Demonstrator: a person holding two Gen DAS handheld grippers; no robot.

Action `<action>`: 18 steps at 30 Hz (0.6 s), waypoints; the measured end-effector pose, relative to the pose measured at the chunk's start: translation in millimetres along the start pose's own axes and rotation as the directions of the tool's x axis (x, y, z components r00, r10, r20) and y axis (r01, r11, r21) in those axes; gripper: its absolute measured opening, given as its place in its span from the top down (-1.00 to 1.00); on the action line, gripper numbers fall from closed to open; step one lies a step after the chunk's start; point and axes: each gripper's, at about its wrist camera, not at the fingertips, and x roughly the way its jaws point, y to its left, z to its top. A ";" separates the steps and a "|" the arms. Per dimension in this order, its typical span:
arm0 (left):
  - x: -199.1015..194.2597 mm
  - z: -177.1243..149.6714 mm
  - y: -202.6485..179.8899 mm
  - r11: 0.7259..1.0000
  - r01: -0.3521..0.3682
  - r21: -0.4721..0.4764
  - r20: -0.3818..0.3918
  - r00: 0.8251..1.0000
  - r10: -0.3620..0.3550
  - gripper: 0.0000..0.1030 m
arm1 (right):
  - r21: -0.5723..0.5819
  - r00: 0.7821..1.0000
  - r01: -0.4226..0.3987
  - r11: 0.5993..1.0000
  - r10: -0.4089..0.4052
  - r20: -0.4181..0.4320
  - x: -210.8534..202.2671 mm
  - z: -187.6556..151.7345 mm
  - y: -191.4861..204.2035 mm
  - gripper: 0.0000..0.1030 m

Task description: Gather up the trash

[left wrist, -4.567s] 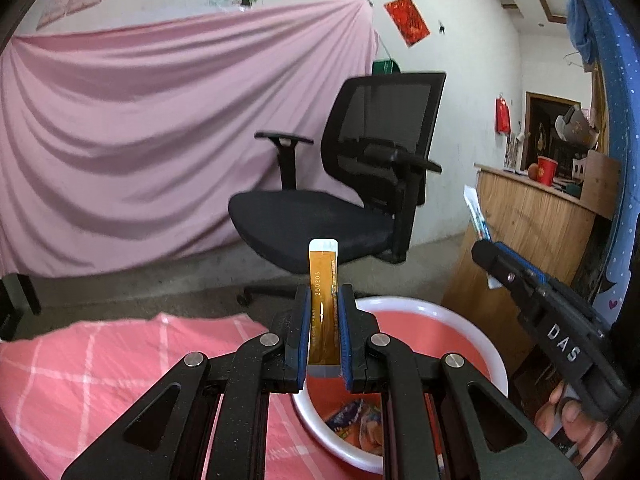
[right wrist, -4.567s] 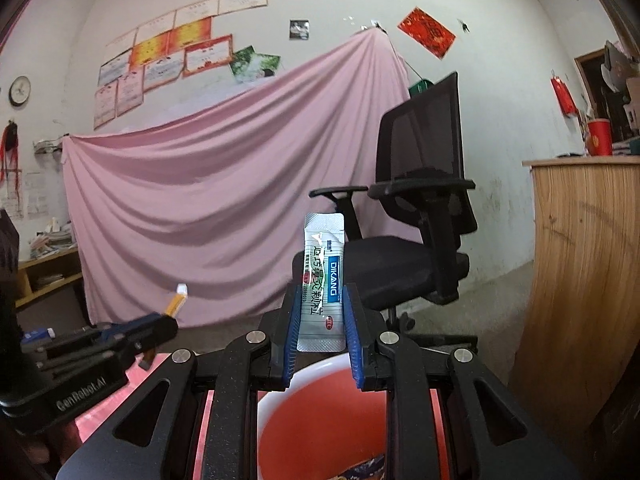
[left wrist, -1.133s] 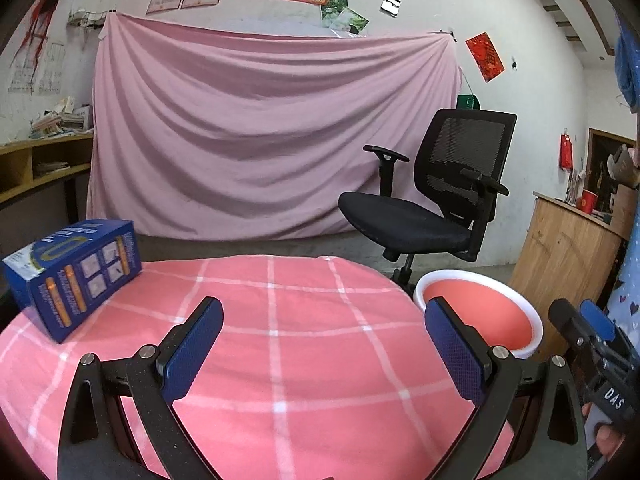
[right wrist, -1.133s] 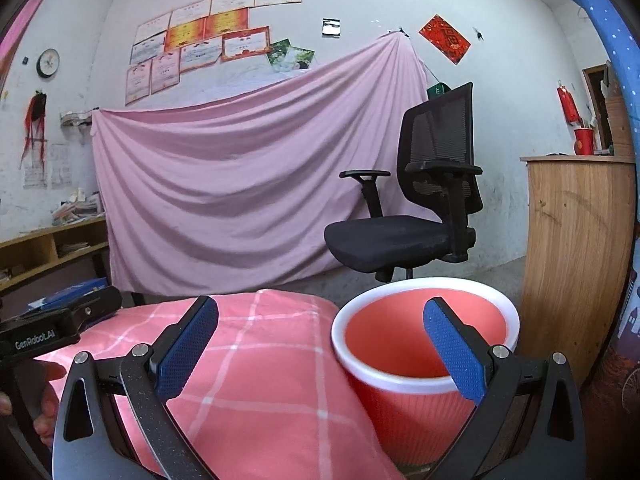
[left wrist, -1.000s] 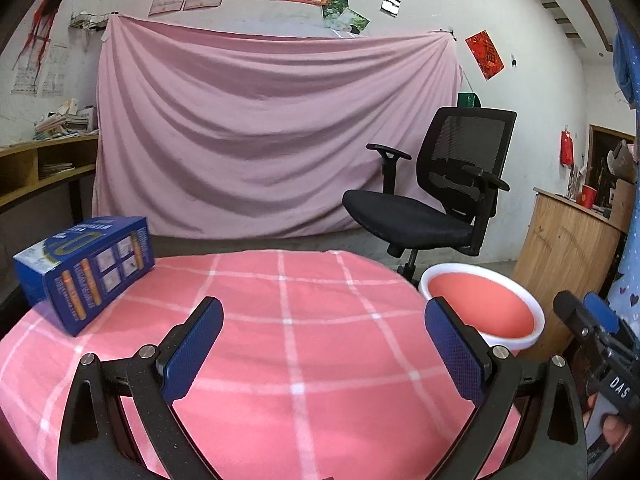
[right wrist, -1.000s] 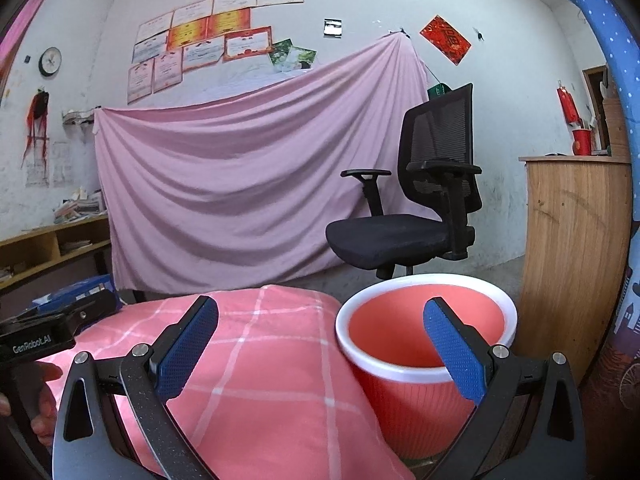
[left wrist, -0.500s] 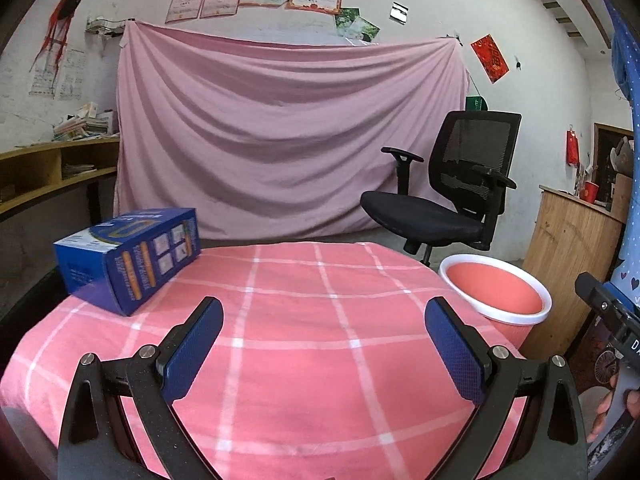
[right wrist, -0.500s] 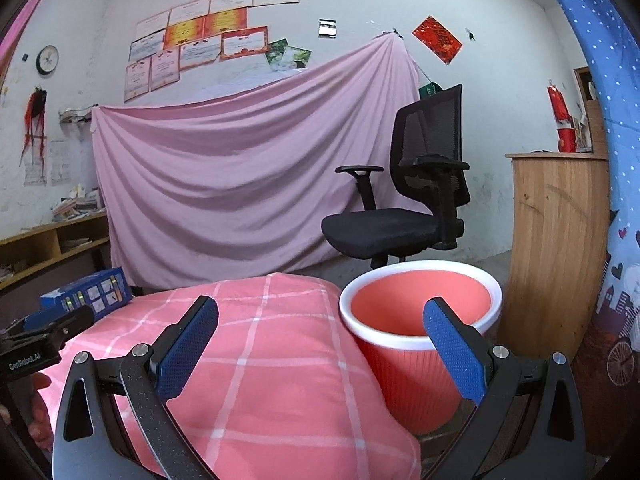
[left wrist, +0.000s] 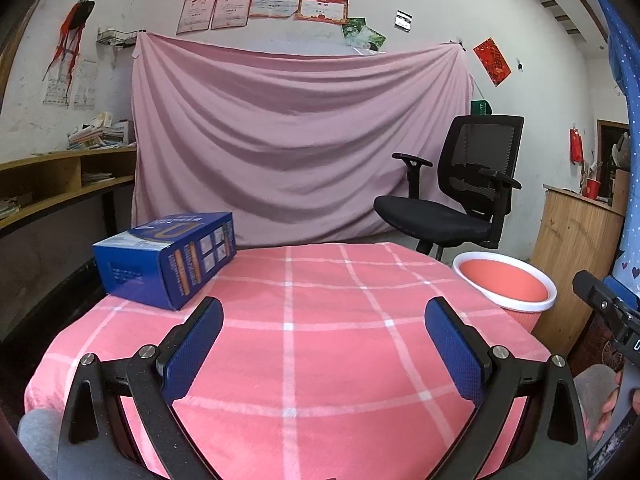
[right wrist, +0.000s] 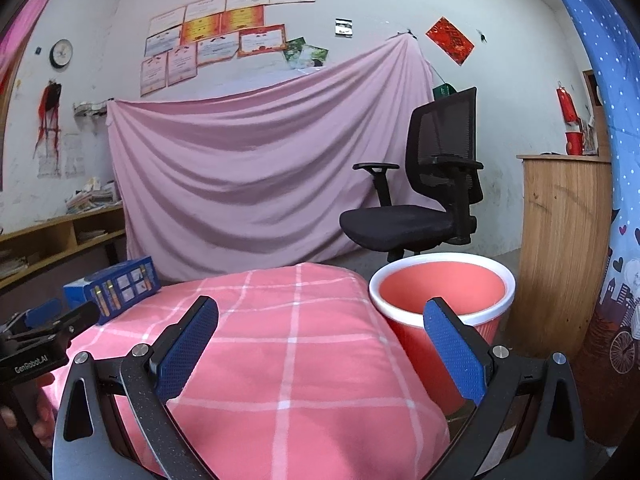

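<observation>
Pink cloth (left wrist: 296, 152) hangs across the white back wall, with certificates pinned above it and a black office chair (left wrist: 460, 196) standing to its right. From the left wrist view, a round tabletop (left wrist: 320, 320) under a pink checked cover fills the foreground, and the left claw (left wrist: 324, 344) sits low over its near edge with both blue-padded fingers spread wide and nothing between them. A blue box (left wrist: 168, 256) lies on the far left of the tabletop, beyond the left finger and apart from it. A red trash bin (left wrist: 506, 286) with a white rim stands just beyond the tabletop's right edge, ahead and to the right of the claw, beside a wooden counter (left wrist: 576, 248). No loose trash shows on the cover. From the right wrist view, the right claw (right wrist: 322, 340) is likewise wide open and empty, hovering over the near right part of the tabletop (right wrist: 280, 340). The trash bin (right wrist: 440, 292) stands just ahead of its right finger, beside the tabletop; its contents are hidden by the wall. The blue box (right wrist: 112, 288) lies far left, and the other claw's black body shows at the left edge.
</observation>
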 end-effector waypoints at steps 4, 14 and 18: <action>-6.2 -2.7 3.2 1.000 -0.017 -0.004 0.010 1.000 0.017 -0.92 | -0.027 1.000 -0.011 1.000 0.011 -0.006 -0.7 -2.0 8.5 -1.00; 0.5 -13.8 4.3 0.999 -0.039 -0.005 0.001 0.999 0.039 -0.92 | -0.054 1.000 -0.001 0.999 0.001 -0.001 4.5 -9.0 14.4 -1.00; 1.8 -13.6 6.7 0.999 -0.037 -0.009 0.006 0.999 0.037 -0.92 | -0.064 1.000 0.012 0.998 -0.012 0.005 5.4 -9.9 15.6 -1.00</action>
